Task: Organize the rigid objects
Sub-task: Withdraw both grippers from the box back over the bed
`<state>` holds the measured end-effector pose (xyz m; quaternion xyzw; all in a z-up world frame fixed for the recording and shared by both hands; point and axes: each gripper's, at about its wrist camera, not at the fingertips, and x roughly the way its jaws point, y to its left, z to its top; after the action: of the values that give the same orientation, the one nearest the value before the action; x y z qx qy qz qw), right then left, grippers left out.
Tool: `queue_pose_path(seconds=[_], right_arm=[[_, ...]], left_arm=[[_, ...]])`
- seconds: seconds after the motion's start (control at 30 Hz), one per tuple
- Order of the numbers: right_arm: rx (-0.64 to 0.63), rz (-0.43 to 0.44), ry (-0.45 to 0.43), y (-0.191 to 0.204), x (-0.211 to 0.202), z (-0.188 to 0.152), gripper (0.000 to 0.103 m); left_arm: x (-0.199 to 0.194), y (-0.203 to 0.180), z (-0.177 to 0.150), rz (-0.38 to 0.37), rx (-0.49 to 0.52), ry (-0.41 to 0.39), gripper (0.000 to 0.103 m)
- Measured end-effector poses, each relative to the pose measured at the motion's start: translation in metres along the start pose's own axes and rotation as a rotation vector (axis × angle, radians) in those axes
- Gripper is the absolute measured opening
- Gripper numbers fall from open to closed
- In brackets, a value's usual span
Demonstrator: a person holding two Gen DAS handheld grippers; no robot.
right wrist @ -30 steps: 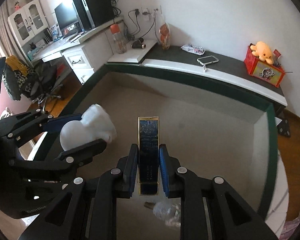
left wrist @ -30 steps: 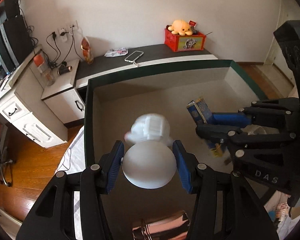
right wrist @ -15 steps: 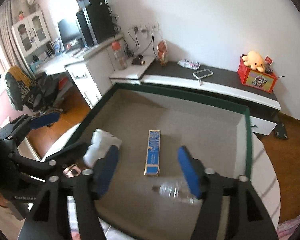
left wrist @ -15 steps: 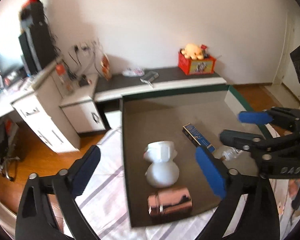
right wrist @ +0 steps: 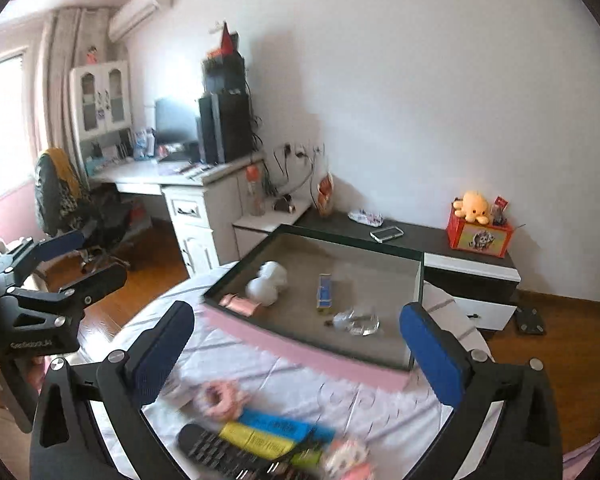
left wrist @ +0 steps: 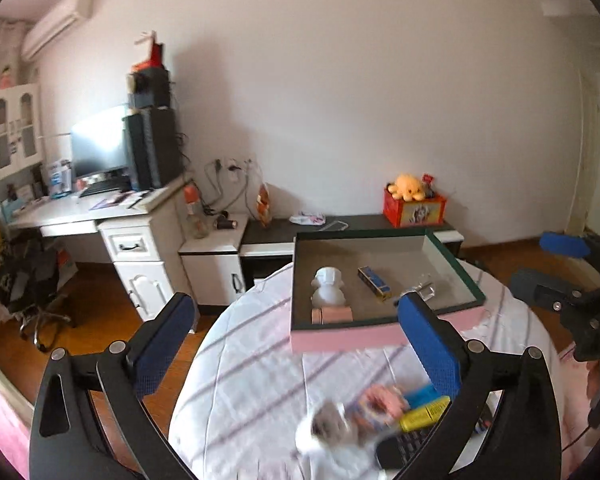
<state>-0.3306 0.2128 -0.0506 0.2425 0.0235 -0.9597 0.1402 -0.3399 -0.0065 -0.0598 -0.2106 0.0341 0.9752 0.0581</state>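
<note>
A shallow box (left wrist: pixel 348 338) (right wrist: pixel 300 354) with pink sides and a green rim sits on the round table. In it lie a white figurine (left wrist: pixel 329 289) (right wrist: pixel 266 284), a blue carton (left wrist: pixel 374 283) (right wrist: pixel 325 292), a pink metallic can (left wrist: pixel 332 314) (right wrist: pixel 239 304) and a clear plastic bottle (left wrist: pixel 422 291) (right wrist: pixel 356 321). My left gripper (left wrist: pixel 296 338) is open and empty, well back from the box. My right gripper (right wrist: pixel 296 344) is open and empty too. Near the table's front lie a black remote (right wrist: pixel 228 454), a yellow and blue package (right wrist: pixel 268 436) (left wrist: pixel 424 406) and a pink ring (right wrist: pixel 220 398).
The table has a white striped cloth (left wrist: pixel 252 380). Behind it stand a white desk with a monitor (left wrist: pixel 96 152), a low dark cabinet (right wrist: pixel 460 256) with a red toy box (right wrist: pixel 480 234) and a phone (right wrist: pixel 386 233). Wooden floor surrounds the table.
Both grippers let go of the figurine and the blue carton, which now lie in the box. Both grippers opened wide and pulled up and back from the box.
</note>
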Motion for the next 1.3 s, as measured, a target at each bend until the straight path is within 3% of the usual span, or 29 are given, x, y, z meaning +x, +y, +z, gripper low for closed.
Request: queue_pose_path(seconds=[0.27,0.47,0.67,1.03,1.3], right_arm=[[-0.001,-0.107,-0.099,0.034,-0.074,-0.042,0.103],[0.018,-0.144,-0.108,0.044,-0.105,-0.064,0.103],[0.026,-0.177,-0.101,0.044,-0.12,-0.076,0.103],[0.042,-0.177,-0.084,0.037,-0.12,-0.087,0.103],[0.084,-0.191,0.019,0.015,-0.086,-0.11,0.103]], left_arm=[[-0.087,-0.009,-0.041,0.083,0.031,-0.05,0.103],[-0.118,-0.015,-0.051,0.027,0.04,-0.072,0.103],[-0.133,-0.017,-0.056,0.022,0.044,-0.077,0.103],[-0.122,-0.019,-0.066,0.044,0.053,-0.035,0.103],[-0.074,-0.027,-0.091,0.007,0.071,0.106,0.103]])
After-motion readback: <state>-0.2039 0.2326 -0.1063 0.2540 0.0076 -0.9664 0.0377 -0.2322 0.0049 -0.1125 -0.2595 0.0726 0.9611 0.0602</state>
